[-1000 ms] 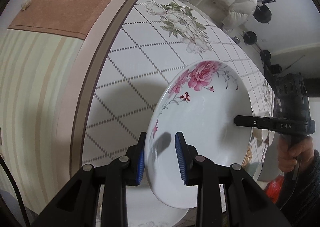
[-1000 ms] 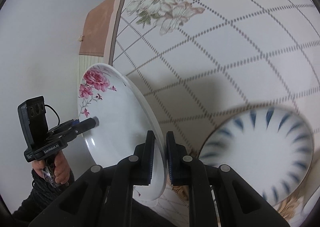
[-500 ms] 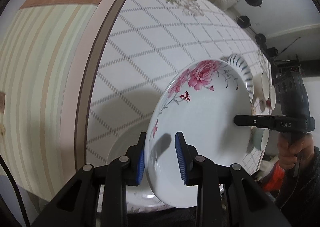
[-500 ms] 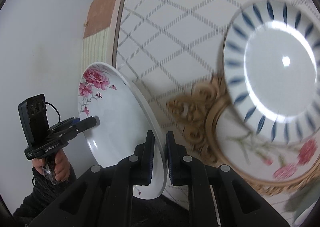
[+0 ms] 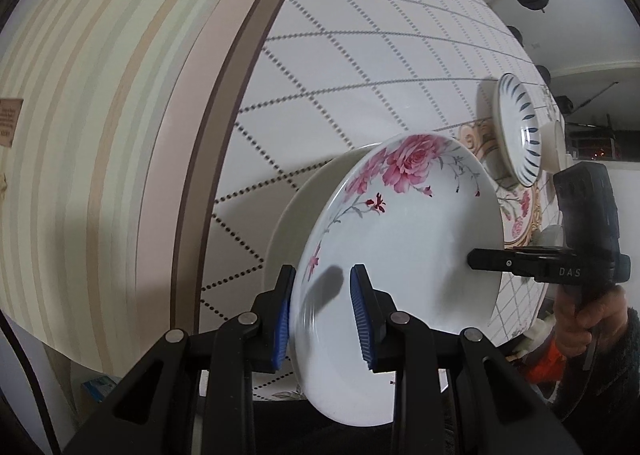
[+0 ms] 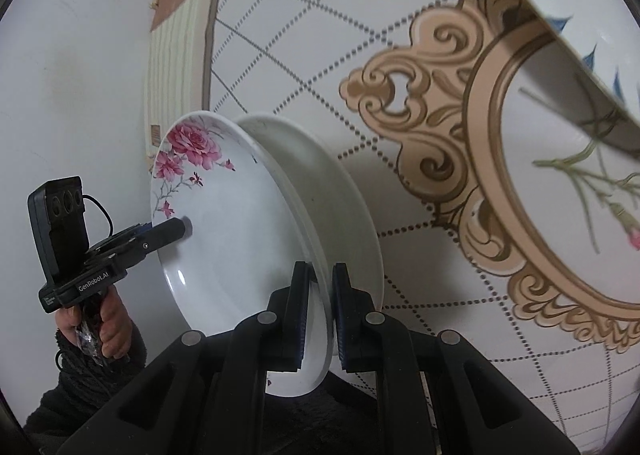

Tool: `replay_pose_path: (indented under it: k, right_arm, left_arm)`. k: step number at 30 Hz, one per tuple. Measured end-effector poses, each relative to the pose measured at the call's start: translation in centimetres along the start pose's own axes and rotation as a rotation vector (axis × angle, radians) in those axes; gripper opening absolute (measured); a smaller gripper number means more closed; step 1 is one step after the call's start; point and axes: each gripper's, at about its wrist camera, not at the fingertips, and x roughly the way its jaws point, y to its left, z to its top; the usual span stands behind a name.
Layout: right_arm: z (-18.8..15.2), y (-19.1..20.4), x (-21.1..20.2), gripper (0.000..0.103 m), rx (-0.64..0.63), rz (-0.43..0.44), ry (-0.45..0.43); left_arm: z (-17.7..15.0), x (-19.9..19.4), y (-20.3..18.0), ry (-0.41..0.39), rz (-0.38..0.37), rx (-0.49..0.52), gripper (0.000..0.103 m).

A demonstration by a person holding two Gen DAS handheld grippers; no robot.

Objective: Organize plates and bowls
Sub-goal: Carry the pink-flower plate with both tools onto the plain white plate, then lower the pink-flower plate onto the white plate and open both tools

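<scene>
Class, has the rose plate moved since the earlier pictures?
Yes. The rose plate now hangs over a plain white plate, nearer the blue-striped plate on the tablecloth.

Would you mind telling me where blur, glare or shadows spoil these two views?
Left wrist view: the white rose-painted plate is sharp, a tong shadow falls on its rim, and the cloth edge smears. Right wrist view: the blue-striped white bowl at top right is blurred, a small glint sits low on the rose-painted plate, and the checked tablecloth bows with fisheye distortion.
</scene>
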Motion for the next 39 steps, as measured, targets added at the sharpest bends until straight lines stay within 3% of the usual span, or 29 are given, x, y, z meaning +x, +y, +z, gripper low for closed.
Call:
replay_pose_path:
  k: [8,19,39]
  right_arm:
    - [0.5,-0.1,1.0,0.014,0.006,-0.035,0.007]
    - [0.7,-0.2,0.5,0.014,0.005,-0.086,0.002]
    - [0.3,0.5,0.3,0.016,0.011,-0.173,-0.041]
  left_arm:
    - [-0.3,1.3,0.8,0.020,0.027,0.008,0.025]
    - [-0.4,2.4,-0.2,0.040,0.095,0.058,0.025]
    - [-0.3,3.4,-1.9,0.059,0.165,0.055,0.025]
